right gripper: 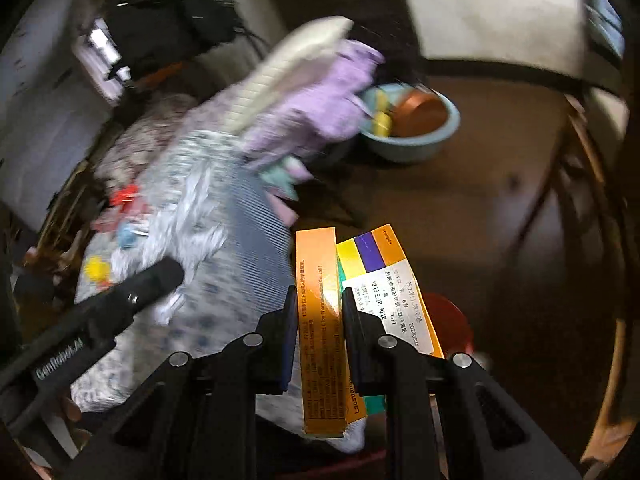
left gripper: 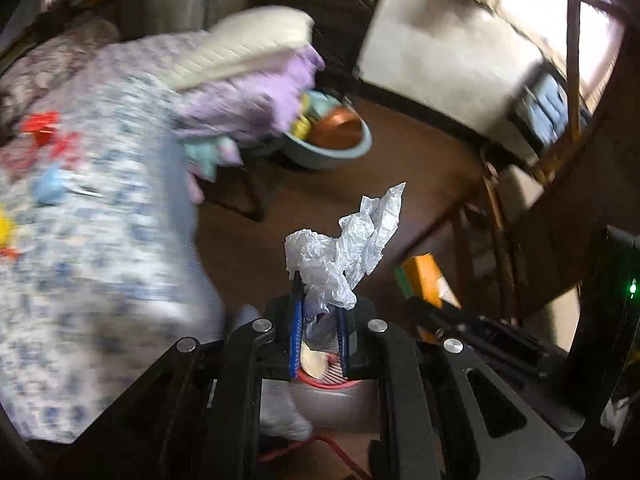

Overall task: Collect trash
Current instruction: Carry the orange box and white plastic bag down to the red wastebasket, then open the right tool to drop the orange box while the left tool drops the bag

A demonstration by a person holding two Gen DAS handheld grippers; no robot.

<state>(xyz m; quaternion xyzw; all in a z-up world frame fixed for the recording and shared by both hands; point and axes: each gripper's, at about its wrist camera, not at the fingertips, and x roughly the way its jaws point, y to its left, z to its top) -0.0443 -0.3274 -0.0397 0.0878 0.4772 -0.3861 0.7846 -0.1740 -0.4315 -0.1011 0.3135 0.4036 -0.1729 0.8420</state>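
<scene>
My left gripper (left gripper: 318,300) is shut on a crumpled clear plastic bag (left gripper: 348,240) that sticks up above the fingers. Below the fingers a red-rimmed bin (left gripper: 332,386) shows with trash inside. My right gripper (right gripper: 320,300) is shut on an orange medicine box (right gripper: 320,320) with a white label, held upright. That box also shows in the left wrist view (left gripper: 424,276) at the right. A red round thing (right gripper: 448,320) shows behind the box. More trash lies on the bed: red wrappers (left gripper: 40,128), a blue piece (left gripper: 50,186), a yellow piece (left gripper: 6,226).
A bed with a blue-patterned sheet (left gripper: 100,240) fills the left, with purple bedding and a white pillow (left gripper: 256,52) piled on it. A blue basin (left gripper: 332,136) with a copper bowl sits on the brown floor. A wooden chair (left gripper: 496,216) stands at the right.
</scene>
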